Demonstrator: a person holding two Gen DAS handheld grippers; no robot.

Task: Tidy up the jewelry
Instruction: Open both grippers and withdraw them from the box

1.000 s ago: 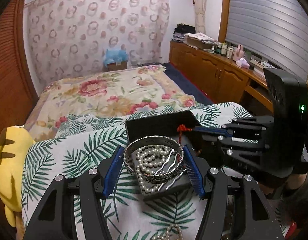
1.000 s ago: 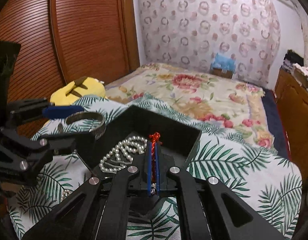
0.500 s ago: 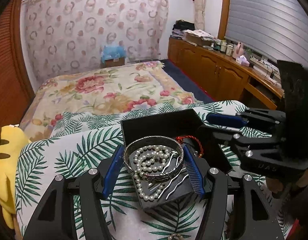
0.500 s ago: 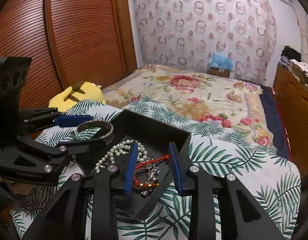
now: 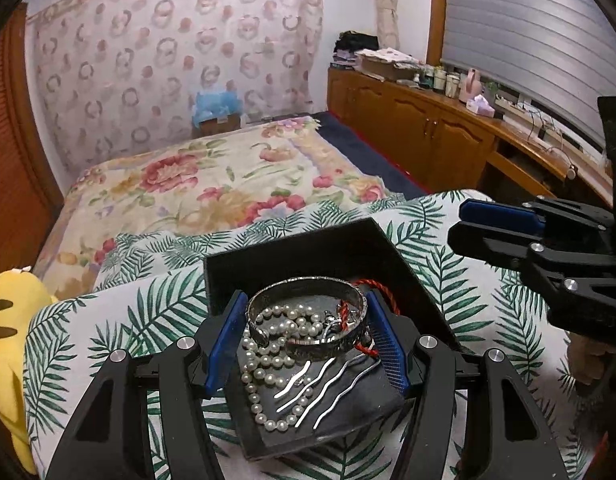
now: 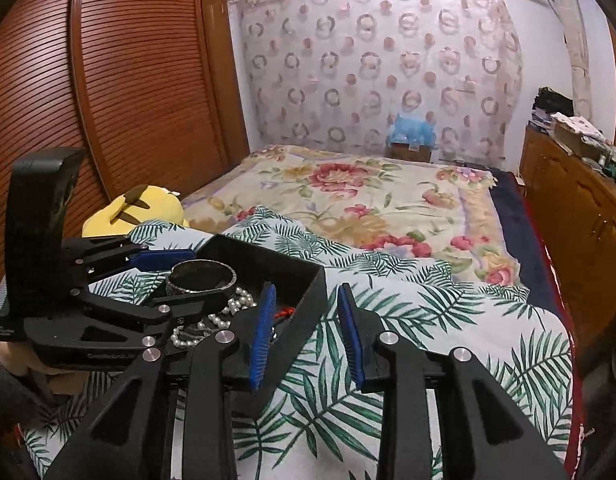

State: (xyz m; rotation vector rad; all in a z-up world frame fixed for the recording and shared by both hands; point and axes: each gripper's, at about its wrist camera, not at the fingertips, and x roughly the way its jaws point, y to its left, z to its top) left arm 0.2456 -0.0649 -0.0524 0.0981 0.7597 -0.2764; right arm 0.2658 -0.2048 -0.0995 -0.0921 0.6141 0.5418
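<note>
In the left wrist view, the left hand-held gripper (image 5: 306, 340) clamps a silver bangle (image 5: 306, 316) between its blue pads, over a black tray (image 5: 288, 256) on the leaf-print bedspread (image 5: 108, 320). A pearl necklace (image 5: 268, 360), red cord (image 5: 381, 294) and wavy hairpins (image 5: 323, 388) lie inside. In the right wrist view, the right hand-held gripper (image 6: 306, 332) stands partly open and holds nothing, straddling the tray's right wall, with the bangle to its left.

Small pale lettering ran along the black body of the left claw (image 6: 212, 280), low on its near side in the right wrist view, too blurred to read. No other text, label or number was legible anywhere in either view.
</note>
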